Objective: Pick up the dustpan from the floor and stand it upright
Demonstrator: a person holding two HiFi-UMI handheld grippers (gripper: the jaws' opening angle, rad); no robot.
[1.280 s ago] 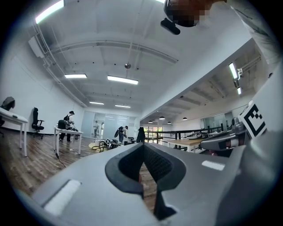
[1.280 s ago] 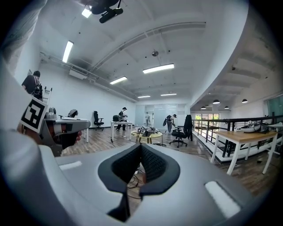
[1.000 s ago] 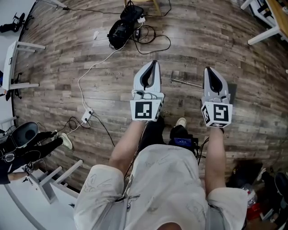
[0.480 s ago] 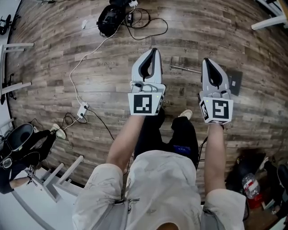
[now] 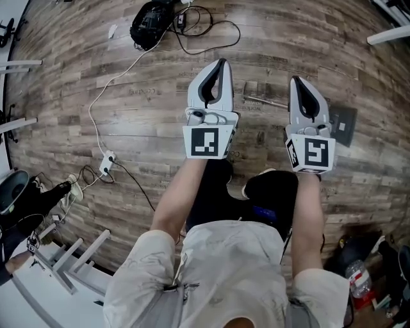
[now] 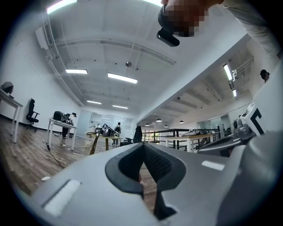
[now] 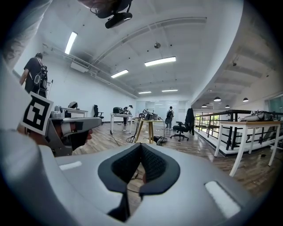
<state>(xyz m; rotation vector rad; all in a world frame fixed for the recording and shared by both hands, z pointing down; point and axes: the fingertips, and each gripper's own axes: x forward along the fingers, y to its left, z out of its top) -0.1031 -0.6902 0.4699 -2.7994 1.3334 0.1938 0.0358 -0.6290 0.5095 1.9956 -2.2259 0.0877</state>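
Note:
The dustpan lies flat on the wooden floor: its grey pan (image 5: 343,125) shows just right of my right gripper, and its thin metal handle (image 5: 264,100) runs left across the gap between the two grippers. My left gripper (image 5: 221,63) and my right gripper (image 5: 296,81) are held side by side above the floor, pointing forward, both shut with nothing between the jaws. In the left gripper view the left gripper (image 6: 142,149) has its pads together, and the right gripper (image 7: 140,148) looks the same in its own view. Both look out level across the room. The right gripper hides part of the pan.
A white cable runs from a power strip (image 5: 106,157) to a black bag (image 5: 148,19) at the far left. White furniture legs (image 5: 70,262) stand at the lower left, a bottle (image 5: 357,280) and dark clutter at the lower right. The person's knees are bent under the grippers.
The person has crouched, and both grippers have sunk toward the floor, staying shut and side by side. The floor, the cable and the dustpan now look nearer.

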